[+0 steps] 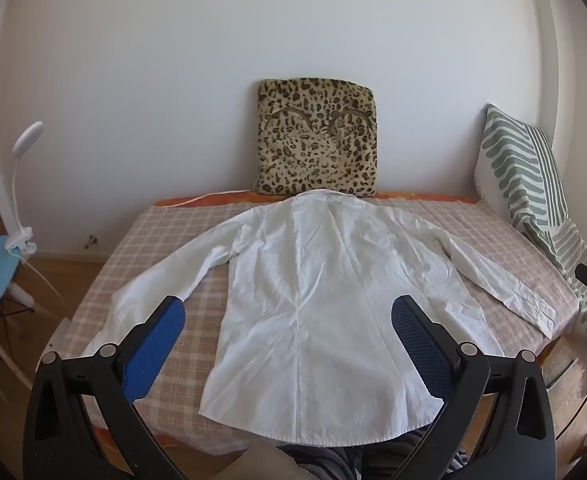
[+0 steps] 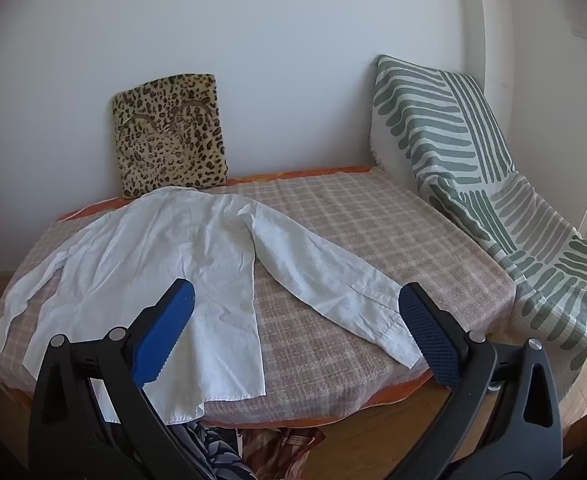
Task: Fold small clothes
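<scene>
Both of my grippers hang wide open, gripping nothing: left gripper [image 1: 288, 326] over the hem, right gripper [image 2: 296, 312] above the right sleeve's cuff. White shirt [image 1: 313, 288] lies flat, back up, sleeves spread, on the checked bed [image 2: 373, 216], collar by the leopard cushion [image 1: 316, 136].

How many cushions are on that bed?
2. A leopard-print cushion leans on the back wall behind the white shirt; a green-striped cushion stands in the right corner. Others may lie out of view.
</scene>
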